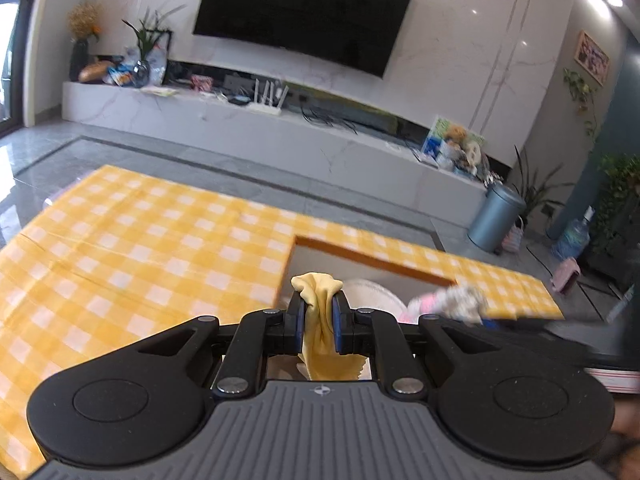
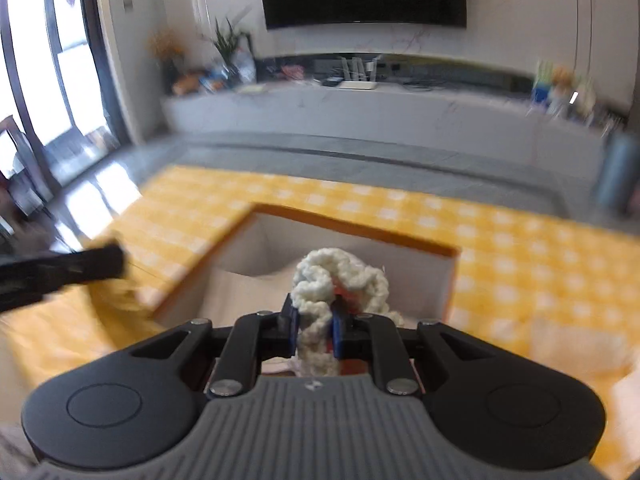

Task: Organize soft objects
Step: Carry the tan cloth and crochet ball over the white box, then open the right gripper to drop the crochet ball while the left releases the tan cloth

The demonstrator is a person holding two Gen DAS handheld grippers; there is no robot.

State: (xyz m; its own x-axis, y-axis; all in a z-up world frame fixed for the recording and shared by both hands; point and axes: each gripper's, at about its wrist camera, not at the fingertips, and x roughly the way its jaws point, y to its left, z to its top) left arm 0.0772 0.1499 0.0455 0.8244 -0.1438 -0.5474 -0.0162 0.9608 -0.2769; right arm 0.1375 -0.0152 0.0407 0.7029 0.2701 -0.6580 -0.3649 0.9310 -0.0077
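- My left gripper (image 1: 318,316) is clamped nearly closed on a yellow cloth (image 1: 318,292); a bunched fold sticks up above the blue pads and the tail hangs below them.
- My right gripper (image 2: 316,320) is pinched fully closed on a white fluffy knit piece (image 2: 340,276) with a touch of red showing; it bulges above the jaws.
- Both soft items hang over a rectangular opening (image 2: 352,248) cut into the table, which wears a yellow checked tablecloth (image 1: 140,240); pale fabric lies inside the opening.
- I judge this the carry step, both items lifted and headed for the bin; the right view is blurred.
- Next calls for lowering each item into the opening, then parting the jaws; snagging knit on the pads is my worry.
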